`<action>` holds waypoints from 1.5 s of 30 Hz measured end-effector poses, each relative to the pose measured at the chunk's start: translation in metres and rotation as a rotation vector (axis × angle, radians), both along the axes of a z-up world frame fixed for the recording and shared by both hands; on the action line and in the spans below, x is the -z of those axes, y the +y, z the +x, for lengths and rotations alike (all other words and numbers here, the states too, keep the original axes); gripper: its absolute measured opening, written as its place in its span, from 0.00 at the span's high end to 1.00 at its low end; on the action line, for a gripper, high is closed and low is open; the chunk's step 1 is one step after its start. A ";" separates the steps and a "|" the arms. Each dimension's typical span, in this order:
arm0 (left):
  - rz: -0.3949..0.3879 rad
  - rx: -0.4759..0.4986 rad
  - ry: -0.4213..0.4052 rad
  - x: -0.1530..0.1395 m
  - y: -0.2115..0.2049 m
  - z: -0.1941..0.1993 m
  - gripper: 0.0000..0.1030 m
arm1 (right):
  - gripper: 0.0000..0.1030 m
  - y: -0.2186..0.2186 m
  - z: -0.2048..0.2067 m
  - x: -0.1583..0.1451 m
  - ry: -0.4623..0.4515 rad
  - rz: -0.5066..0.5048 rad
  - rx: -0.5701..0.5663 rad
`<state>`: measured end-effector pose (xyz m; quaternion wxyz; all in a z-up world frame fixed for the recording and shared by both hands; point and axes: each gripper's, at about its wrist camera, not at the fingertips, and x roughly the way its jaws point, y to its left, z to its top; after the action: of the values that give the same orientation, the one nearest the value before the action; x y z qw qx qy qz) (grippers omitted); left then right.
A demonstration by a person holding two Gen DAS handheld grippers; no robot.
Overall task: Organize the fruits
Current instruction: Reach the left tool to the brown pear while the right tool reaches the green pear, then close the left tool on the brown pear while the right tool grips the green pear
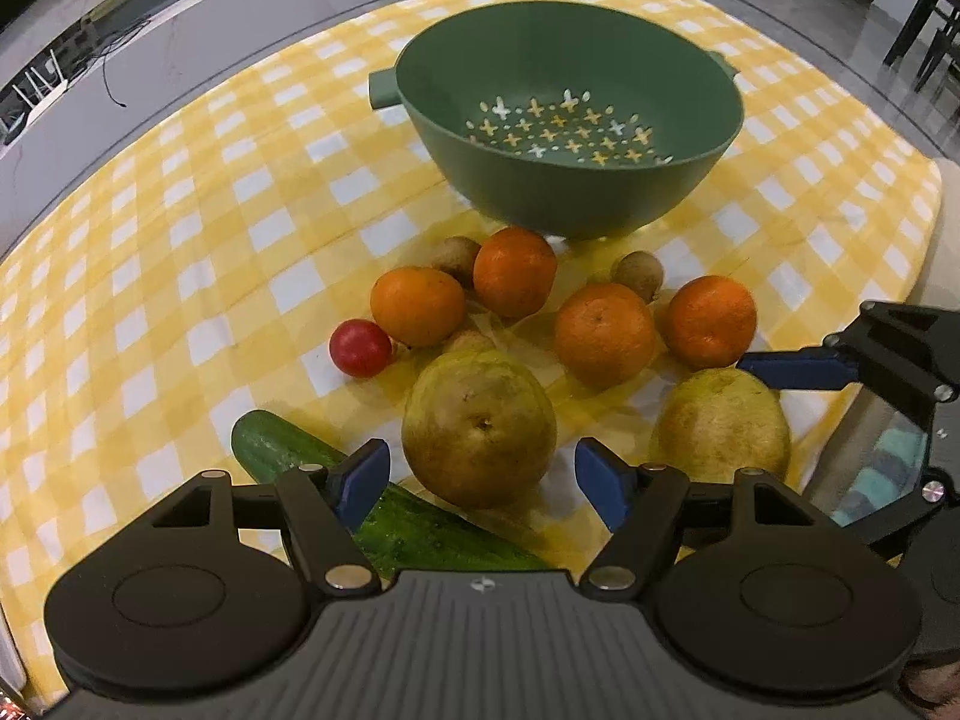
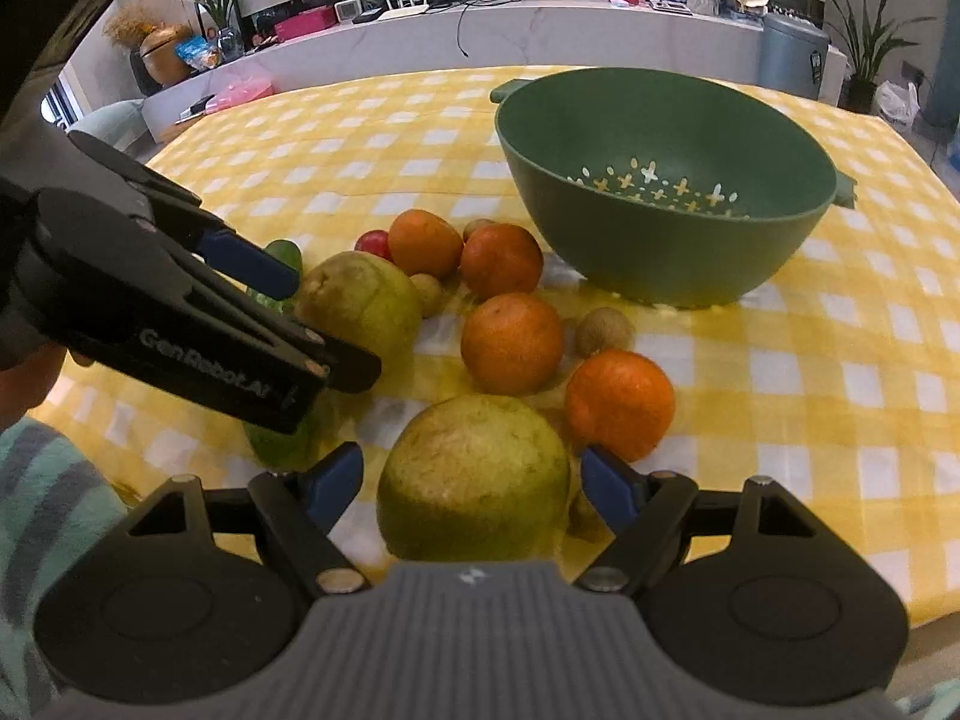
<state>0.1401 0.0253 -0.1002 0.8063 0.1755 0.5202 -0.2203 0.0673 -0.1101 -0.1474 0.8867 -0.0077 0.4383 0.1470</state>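
Two pears sit nearest the camera on the checked desk (image 1: pixel 150 240), each framed by a pair of tongs. Going left to right in the left wrist view: a cucumber (image 1: pixel 282 450) lies at the near left, a small red fruit (image 1: pixel 360 348) beyond it, then the left pear (image 1: pixel 478 429) between the wide-open fingers of the left tongs (image 1: pixel 480 480), which grip nothing. Four oranges and a few small brown fruits cluster behind. The right pear (image 2: pixel 474 480) sits between the equally spread, empty right tongs (image 2: pixel 474 480). The green colander (image 1: pixel 570 120) stands empty beyond the pile. Both pears look heavy, firm and smooth-skinned, likely to slip or bruise; I would close across the widest middle, gently.
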 end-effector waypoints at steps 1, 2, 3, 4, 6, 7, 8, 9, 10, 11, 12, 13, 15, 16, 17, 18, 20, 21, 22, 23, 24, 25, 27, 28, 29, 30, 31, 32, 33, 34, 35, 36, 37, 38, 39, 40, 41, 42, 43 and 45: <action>0.008 0.000 -0.001 0.002 -0.001 0.000 0.20 | 0.31 0.001 0.000 0.000 0.003 -0.007 -0.002; 0.016 -0.001 0.000 0.004 -0.002 0.000 0.20 | 0.35 0.001 0.001 0.000 0.011 -0.009 -0.003; 0.022 -0.004 0.001 0.005 -0.002 -0.001 0.20 | 0.35 0.000 0.001 0.001 0.017 -0.005 -0.003; 0.026 -0.006 -0.001 0.007 -0.003 -0.001 0.20 | 0.35 0.000 0.001 0.002 0.020 -0.001 -0.003; 0.029 -0.008 -0.012 0.007 -0.003 -0.002 0.20 | 0.35 0.000 0.002 0.002 0.019 -0.001 -0.005; 0.032 -0.010 -0.015 0.008 -0.004 -0.003 0.21 | 0.35 0.000 0.002 0.002 0.018 -0.004 -0.008; 0.034 -0.012 -0.020 0.008 -0.004 -0.003 0.21 | 0.36 0.001 0.002 0.002 0.016 -0.006 -0.011; 0.036 -0.013 -0.026 0.008 -0.005 -0.003 0.22 | 0.36 0.002 0.001 0.002 0.013 -0.010 -0.016; 0.040 -0.017 -0.034 0.009 -0.006 -0.004 0.28 | 0.36 0.002 0.001 0.002 0.009 -0.014 -0.021; 0.040 -0.020 -0.039 0.009 -0.006 -0.004 0.32 | 0.36 0.003 0.000 0.002 0.006 -0.017 -0.024; 0.031 -0.021 -0.041 0.010 -0.007 -0.005 0.34 | 0.36 0.003 0.000 0.002 0.003 -0.021 -0.028; 0.028 -0.024 -0.047 0.009 -0.007 -0.005 0.34 | 0.36 0.004 0.001 0.002 0.000 -0.024 -0.033; 0.026 -0.029 -0.060 0.010 -0.007 -0.007 0.34 | 0.36 0.005 0.001 0.002 -0.003 -0.027 -0.040; 0.025 -0.031 -0.063 0.010 -0.007 -0.008 0.35 | 0.36 0.004 0.001 0.003 -0.003 -0.021 -0.042; 0.019 -0.037 -0.066 0.010 -0.006 -0.008 0.35 | 0.36 0.003 0.002 0.002 0.000 -0.010 -0.041; 0.012 -0.045 -0.064 0.009 -0.006 -0.008 0.35 | 0.36 0.002 0.002 0.002 -0.001 -0.003 -0.041; -0.001 -0.071 -0.056 0.009 -0.004 -0.007 0.35 | 0.37 0.002 0.001 -0.001 -0.013 -0.002 -0.044; -0.005 -0.089 -0.053 0.008 -0.002 -0.006 0.35 | 0.37 0.002 0.001 -0.002 -0.020 -0.003 -0.045; -0.006 -0.099 -0.055 0.007 -0.001 -0.006 0.35 | 0.37 0.002 0.000 -0.004 -0.027 -0.002 -0.046; -0.009 -0.107 -0.061 0.005 0.000 -0.007 0.35 | 0.37 0.001 -0.001 -0.006 -0.034 0.002 -0.046; -0.015 -0.116 -0.066 0.003 0.001 -0.007 0.35 | 0.37 -0.001 -0.001 -0.009 -0.042 0.005 -0.046; -0.024 -0.127 -0.071 0.000 0.003 -0.008 0.35 | 0.37 -0.002 -0.002 -0.011 -0.050 0.006 -0.046; -0.054 -0.148 -0.075 -0.006 0.007 -0.009 0.36 | 0.36 -0.005 -0.004 -0.015 -0.064 0.008 -0.047; -0.069 -0.157 -0.078 -0.010 0.009 -0.010 0.36 | 0.36 -0.007 -0.004 -0.016 -0.068 0.008 -0.048; -0.081 -0.166 -0.082 -0.014 0.011 -0.011 0.37 | 0.36 -0.009 -0.004 -0.018 -0.070 0.008 -0.048; -0.088 -0.175 -0.086 -0.018 0.012 -0.012 0.37 | 0.36 -0.011 -0.004 -0.020 -0.072 0.009 -0.046; -0.091 -0.179 -0.091 -0.021 0.012 -0.013 0.37 | 0.36 -0.013 -0.004 -0.022 -0.076 0.012 -0.044; -0.095 -0.179 -0.098 -0.025 0.012 -0.014 0.38 | 0.36 -0.015 -0.004 -0.024 -0.079 0.015 -0.044; -0.096 -0.176 -0.100 -0.027 0.012 -0.015 0.38 | 0.36 -0.017 -0.004 -0.026 -0.080 0.017 -0.045; -0.094 -0.173 -0.099 -0.028 0.011 -0.015 0.38 | 0.36 -0.018 -0.003 -0.027 -0.080 0.016 -0.048; -0.087 -0.171 -0.098 -0.027 0.010 -0.015 0.38 | 0.36 -0.018 -0.003 -0.027 -0.077 0.010 -0.055; -0.079 -0.164 -0.103 -0.027 0.007 -0.016 0.38 | 0.36 -0.018 -0.003 -0.027 -0.074 0.003 -0.061; -0.073 -0.156 -0.105 -0.026 0.005 -0.016 0.38 | 0.36 -0.018 -0.004 -0.026 -0.070 0.000 -0.064; -0.063 -0.147 -0.106 -0.026 0.003 -0.017 0.38 | 0.36 -0.018 -0.006 -0.025 -0.067 0.000 -0.063; -0.051 -0.134 -0.104 -0.026 0.000 -0.016 0.38 | 0.36 -0.019 -0.007 -0.024 -0.063 0.004 -0.060; -0.038 -0.118 -0.101 -0.025 -0.002 -0.017 0.38 | 0.36 -0.021 -0.009 -0.024 -0.059 0.009 -0.056; -0.021 -0.096 -0.101 -0.025 -0.005 -0.017 0.38 | 0.36 -0.023 -0.011 -0.023 -0.055 0.014 -0.050; 0.002 -0.069 -0.100 -0.024 -0.009 -0.018 0.38 | 0.36 -0.024 -0.012 -0.023 -0.052 0.018 -0.042; 0.028 -0.041 -0.100 -0.023 -0.013 -0.018 0.37 | 0.36 -0.026 -0.014 -0.023 -0.049 0.022 -0.034; 0.072 -0.012 -0.090 -0.020 -0.019 -0.015 0.37 | 0.36 -0.031 -0.016 -0.023 -0.042 0.030 -0.015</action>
<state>0.1255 0.0067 -0.0801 0.8234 0.2110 0.4921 -0.1883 0.0512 -0.1406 -0.1245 0.8946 -0.0009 0.4173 0.1597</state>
